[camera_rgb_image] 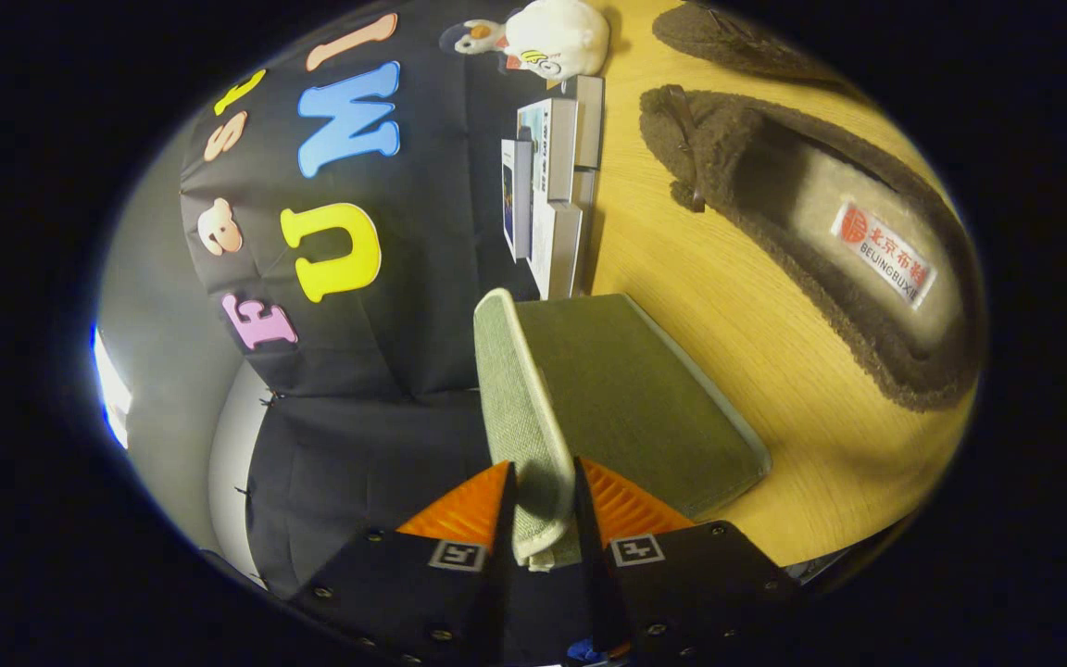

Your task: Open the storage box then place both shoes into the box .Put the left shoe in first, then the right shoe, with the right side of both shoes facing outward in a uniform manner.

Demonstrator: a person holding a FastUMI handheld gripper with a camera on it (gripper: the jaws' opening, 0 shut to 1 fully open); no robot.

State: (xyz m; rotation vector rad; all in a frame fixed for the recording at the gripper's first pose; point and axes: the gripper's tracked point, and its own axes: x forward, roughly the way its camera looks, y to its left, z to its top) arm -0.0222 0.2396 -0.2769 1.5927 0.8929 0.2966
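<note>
My gripper (543, 500) is shut on the edge of the storage box's lid (515, 408), a grey-green fabric flap that both fingers pinch and hold lifted. Just past the fingers lies the green fabric storage box (645, 398) on the wooden table (728, 306). Beyond the box sits a brown fuzzy shoe (811, 241) with a beige insole and a white label, its opening facing me. A second brown shoe (728, 37) rests farther back, partly hidden. The whole view is rolled sideways.
Several books or cases (552, 176) stand at the table's back edge against the black cloth wall. A white plush toy (552, 37) sits behind them. A grey wall (154, 296) shows beyond the cloth.
</note>
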